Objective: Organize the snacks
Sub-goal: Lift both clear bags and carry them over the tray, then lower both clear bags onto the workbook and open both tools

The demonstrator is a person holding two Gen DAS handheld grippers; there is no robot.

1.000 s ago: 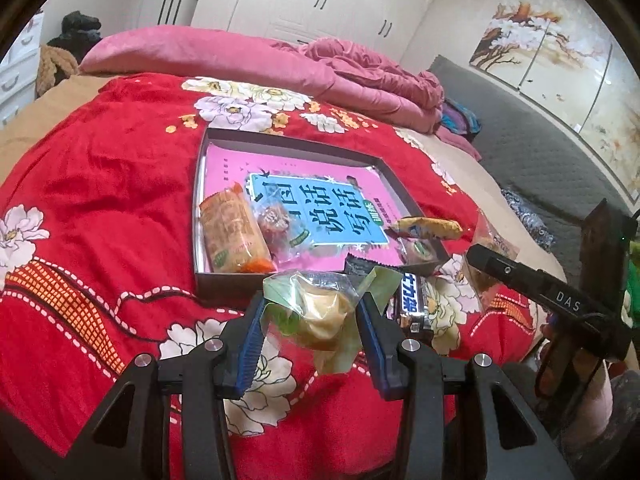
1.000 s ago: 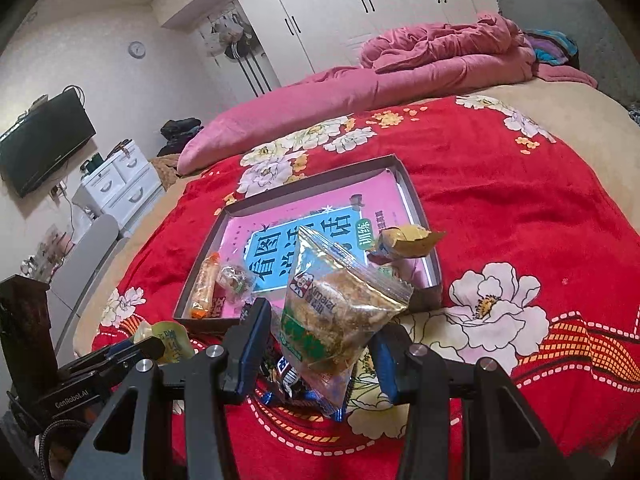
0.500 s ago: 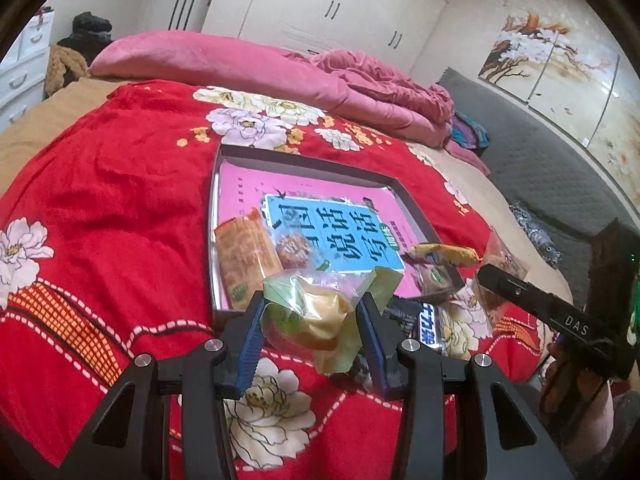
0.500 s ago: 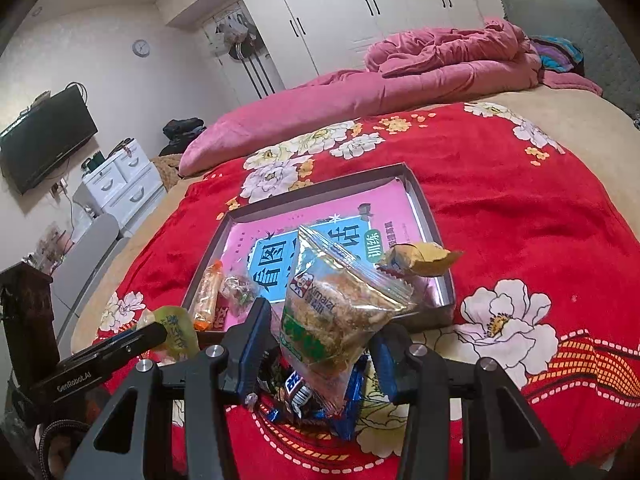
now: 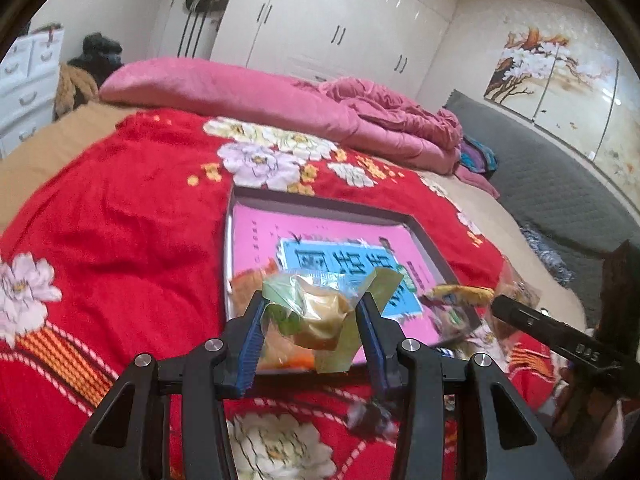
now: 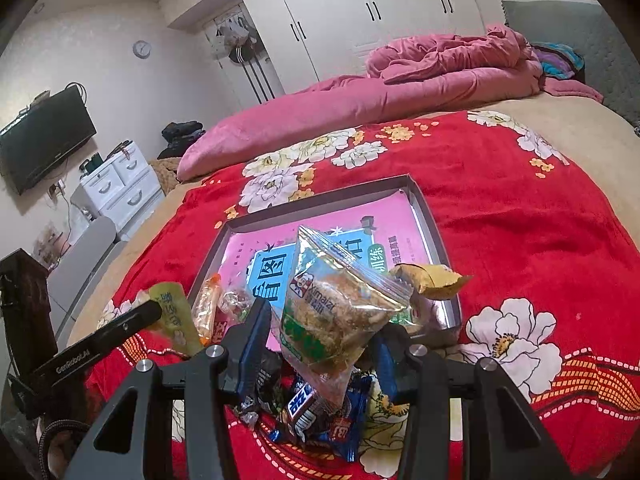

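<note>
My left gripper [image 5: 312, 336] is shut on a green-wrapped pastry snack [image 5: 320, 314], held above the near left corner of the grey tray [image 5: 320, 204]. The tray has a pink and blue printed sheet inside. An orange snack pack [image 6: 206, 306] and a small clear-wrapped sweet [image 6: 234, 300] lie at its near left corner; a yellow wrapped snack [image 6: 430, 278] rests on its near right rim. My right gripper [image 6: 324, 340] is shut on a clear bag of brown flaky snack [image 6: 338, 308], held over the tray's near edge. Dark blue chocolate bars [image 6: 316, 412] lie on the blanket below it.
The tray sits on a red flowered blanket [image 5: 120, 220] on a bed. A pink quilt and pillow [image 5: 260, 96] lie beyond it. White drawers [image 6: 120, 188] and a wall television [image 6: 44, 140] stand to the left, wardrobes behind, a grey padded mat [image 5: 560, 184] on the right.
My left gripper has carried the green snack forward over the tray's near left corner and tilted upward. The right gripper has stayed almost still, holding its bag.
</note>
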